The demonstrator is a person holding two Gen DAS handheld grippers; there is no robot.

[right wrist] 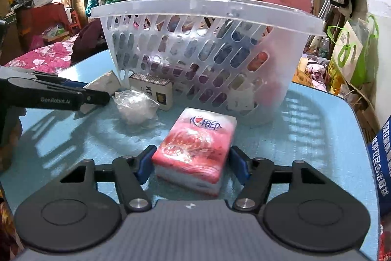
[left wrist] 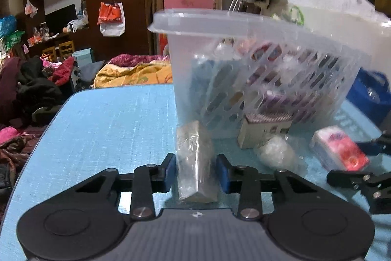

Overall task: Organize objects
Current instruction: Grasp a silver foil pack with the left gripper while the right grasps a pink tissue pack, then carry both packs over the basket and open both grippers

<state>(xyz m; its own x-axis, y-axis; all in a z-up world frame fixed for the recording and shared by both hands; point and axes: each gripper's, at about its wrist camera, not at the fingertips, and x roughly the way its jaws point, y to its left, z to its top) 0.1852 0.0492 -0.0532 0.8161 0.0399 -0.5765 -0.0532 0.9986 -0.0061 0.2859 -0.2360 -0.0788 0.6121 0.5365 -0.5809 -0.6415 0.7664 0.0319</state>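
The basket (right wrist: pixel 195 46) already holds several items. On the counter (left wrist: pixel 110 119), the left claw (left wrist: pixel 196 171) pinches a clear-wrapped packet (left wrist: pixel 195 163); the right claw (right wrist: pixel 193 164) brackets the tissue pack (right wrist: pixel 198 148) (contact uncertain). A box (right wrist: pixel 156 91) and plastic wad (right wrist: pixel 136 108) remain.

I see a clear slotted plastic basket (right wrist: pixel 195 48) standing upright on the blue table, partly filled with packets. In front of it lie a red-and-white tissue pack (right wrist: pixel 195 151) flat on its broad face, a crumpled clear plastic bag (right wrist: pixel 135 107), a cream matchbox-style box (right wrist: pixel 152 91), and a clear-wrapped pale block (left wrist: pixel 195 163) lying lengthwise.
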